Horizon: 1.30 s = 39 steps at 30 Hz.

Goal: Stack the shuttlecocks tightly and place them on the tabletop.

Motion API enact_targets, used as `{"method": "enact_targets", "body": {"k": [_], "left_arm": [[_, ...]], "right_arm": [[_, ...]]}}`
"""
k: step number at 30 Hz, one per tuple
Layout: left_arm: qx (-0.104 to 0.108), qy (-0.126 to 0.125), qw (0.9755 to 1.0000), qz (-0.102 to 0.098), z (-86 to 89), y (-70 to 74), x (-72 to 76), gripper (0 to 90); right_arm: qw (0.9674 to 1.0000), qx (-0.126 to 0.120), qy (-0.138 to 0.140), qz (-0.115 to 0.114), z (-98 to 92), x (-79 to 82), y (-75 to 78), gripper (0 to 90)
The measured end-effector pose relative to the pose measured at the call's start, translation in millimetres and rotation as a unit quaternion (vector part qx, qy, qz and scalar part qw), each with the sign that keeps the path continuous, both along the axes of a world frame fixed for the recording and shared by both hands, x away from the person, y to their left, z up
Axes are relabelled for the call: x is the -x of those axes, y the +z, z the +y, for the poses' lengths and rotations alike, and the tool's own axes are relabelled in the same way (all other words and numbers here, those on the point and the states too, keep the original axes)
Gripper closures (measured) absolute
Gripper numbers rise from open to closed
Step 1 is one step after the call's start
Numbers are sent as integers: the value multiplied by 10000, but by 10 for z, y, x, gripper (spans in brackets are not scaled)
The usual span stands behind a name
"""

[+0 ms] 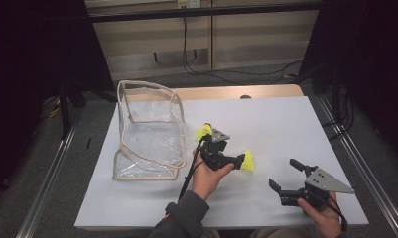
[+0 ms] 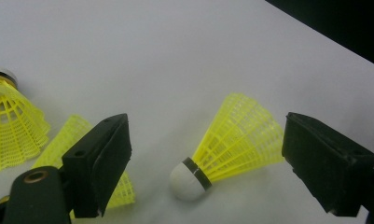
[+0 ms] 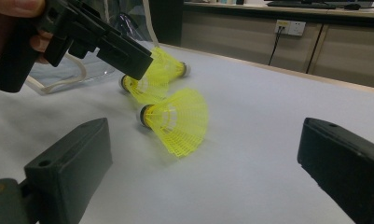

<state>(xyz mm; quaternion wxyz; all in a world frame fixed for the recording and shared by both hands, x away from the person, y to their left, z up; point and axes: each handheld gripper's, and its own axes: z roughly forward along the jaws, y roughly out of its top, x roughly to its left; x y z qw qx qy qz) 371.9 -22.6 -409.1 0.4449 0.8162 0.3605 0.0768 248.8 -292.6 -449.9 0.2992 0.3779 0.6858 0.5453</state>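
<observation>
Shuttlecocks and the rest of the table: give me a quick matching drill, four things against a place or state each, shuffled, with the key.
Things:
1. left gripper
2. right gripper
3. clear bag
4. shuttlecock with the white cork

Places or states:
A. lying on its side on the white sheet, between open jaws, untouched
B. standing at the left of the table, empty as far as can be seen
C. jaws open over the yellow shuttlecocks
D. jaws open near the table's right front, nothing between them

Pairs: 1-C, 2-D, 3-B, 4-A
</observation>
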Motion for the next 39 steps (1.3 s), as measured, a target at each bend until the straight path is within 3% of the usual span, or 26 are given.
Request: {"method": "enact_targets", "body": {"k": [23,39], "left_arm": [[145,-85,9999,36,111,-60,205,116],[-31,-27,10000,76,231,-188,314,99]], "right_arm": [[10000,-8,27,-6,8,0,2,25],[10000,14,13,-10,8,6,8,25]]}}
